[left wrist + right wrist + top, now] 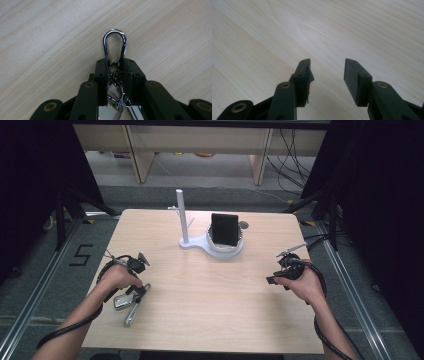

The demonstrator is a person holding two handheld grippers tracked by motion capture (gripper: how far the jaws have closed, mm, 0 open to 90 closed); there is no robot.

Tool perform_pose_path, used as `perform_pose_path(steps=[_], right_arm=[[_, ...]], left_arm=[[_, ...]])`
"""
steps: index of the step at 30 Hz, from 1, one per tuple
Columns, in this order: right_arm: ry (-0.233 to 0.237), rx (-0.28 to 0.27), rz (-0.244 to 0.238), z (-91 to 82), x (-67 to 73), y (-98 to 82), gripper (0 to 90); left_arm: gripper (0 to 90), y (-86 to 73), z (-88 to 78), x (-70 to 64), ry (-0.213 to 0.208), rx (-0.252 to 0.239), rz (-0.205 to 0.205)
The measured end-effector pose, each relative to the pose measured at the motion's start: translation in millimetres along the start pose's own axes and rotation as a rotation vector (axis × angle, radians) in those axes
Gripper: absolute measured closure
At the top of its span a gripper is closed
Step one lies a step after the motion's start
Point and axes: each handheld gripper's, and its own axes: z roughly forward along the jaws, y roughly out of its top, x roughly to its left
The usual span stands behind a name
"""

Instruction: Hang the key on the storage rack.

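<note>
Chrome carabiner (pixel 114 45) keyring sits pinched between the left gripper (pixel 116 67) fingers, seemingly for lifting off the worktop (pixel 210 290); right gripper (pixel 327 72) fingers spread, idle.

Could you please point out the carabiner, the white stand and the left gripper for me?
Carabiner (pixel 114 45): left gripper view, on the opening inside its metal loop's upper end.
White stand (pixel 181 215): high view, on its upright post.
Left gripper (pixel 115 75): left gripper view, midway between its fingertips, which close on the keychain.
</note>
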Motion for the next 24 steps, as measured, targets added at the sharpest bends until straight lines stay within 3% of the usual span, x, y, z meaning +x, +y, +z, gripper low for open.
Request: perform_pose_path(steps=[1, 2, 8, 9, 10, 11, 12, 15, 18, 24], right_arm=[[0.000, 0.000, 0.000, 0.0, 0.0, 0.0, 57.5], [0.004, -0.002, -0.001, -1.0, -0.5, -0.6, 57.5], [0.005, -0.005, 0.004, -3.3, -1.1, -0.2, 57.6], [0.005, -0.013, -0.015, -2.9, -1.8, 0.4, 57.5], [0.007, -0.003, 0.000, -4.6, 0.7, 1.1, 57.5], [0.001, -0.006, -0.004, -4.7, 0.7, 1.3, 57.6], [0.005, -0.013, -0.017, -4.6, 0.1, 1.8, 57.5], [0.015, -0.015, -0.017, -5.5, -0.2, 3.2, 57.5], [-0.009, -0.016, -0.004, -5.4, 1.1, 3.9, 57.6], [0.007, -0.009, -0.016, -5.0, 3.4, 5.2, 57.5]], left_arm=[[75.3, 0.0, 0.0, 0.0, 0.000, 0.000, 0.000], [75.4, 0.1, -1.4, -3.6, 0.010, 0.031, 0.026], [76.0, -2.1, -1.4, -9.4, 0.035, 0.016, 0.036], [76.0, -3.1, -3.0, -10.4, 0.039, 0.003, 0.040], [84.6, -3.5, -7.7, -10.9, 0.038, -0.020, 0.051], [84.7, -5.8, -12.3, -11.4, 0.055, -0.069, 0.062], [84.7, -7.4, -10.3, -10.8, 0.061, -0.057, 0.080], [84.6, -11.4, -7.5, -11.8, 0.071, -0.067, 0.072], [84.5, -11.8, -7.6, -11.4, 0.069, -0.063, 0.077], [84.4, -10.2, -5.8, -11.9, 0.082, -0.080, 0.072]])
